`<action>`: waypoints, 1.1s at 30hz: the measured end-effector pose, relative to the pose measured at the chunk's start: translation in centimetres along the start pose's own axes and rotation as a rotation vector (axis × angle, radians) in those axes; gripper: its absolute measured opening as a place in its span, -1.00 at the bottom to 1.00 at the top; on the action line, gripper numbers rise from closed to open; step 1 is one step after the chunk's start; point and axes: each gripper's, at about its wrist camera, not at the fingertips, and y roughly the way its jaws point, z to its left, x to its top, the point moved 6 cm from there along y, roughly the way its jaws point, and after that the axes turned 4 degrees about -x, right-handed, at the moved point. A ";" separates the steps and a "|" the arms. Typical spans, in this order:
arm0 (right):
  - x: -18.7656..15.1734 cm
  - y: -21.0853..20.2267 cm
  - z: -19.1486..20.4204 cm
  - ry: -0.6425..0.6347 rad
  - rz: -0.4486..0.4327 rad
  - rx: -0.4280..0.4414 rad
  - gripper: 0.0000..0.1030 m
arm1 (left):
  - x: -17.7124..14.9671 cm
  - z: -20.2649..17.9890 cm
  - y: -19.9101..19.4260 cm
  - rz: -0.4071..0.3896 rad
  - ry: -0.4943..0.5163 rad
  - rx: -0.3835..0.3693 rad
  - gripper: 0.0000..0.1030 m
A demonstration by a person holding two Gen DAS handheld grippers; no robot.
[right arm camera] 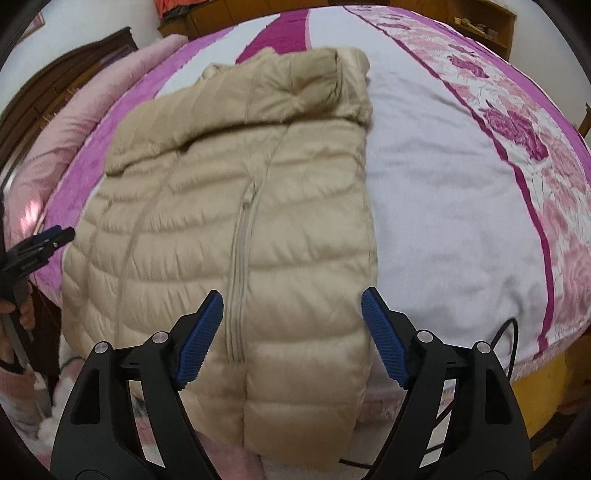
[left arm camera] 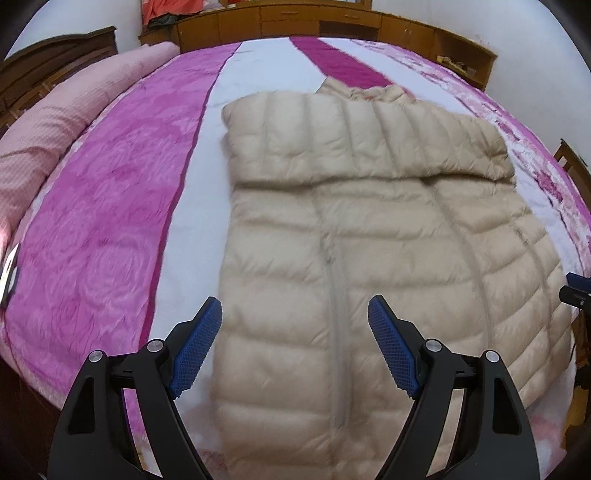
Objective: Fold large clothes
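Both sets of jaws stood wide apart and held nothing. The left gripper hung above the jacket, its blue pads clear of the fabric. The right gripper hovered the same way over the jacket's near edge. The beige puffer jacket lay flat on the bed, sleeves folded across at twelve o'clock. A pink, purple and white blanket covered the bed. A rolled pink quilt lay at ten o'clock, wooden cabinets at twelve.
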 end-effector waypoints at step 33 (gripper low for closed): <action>-2.7 0.7 1.8 -0.087 -0.052 0.054 -0.21 | -6.8 -0.4 2.9 0.197 -0.077 -0.200 0.04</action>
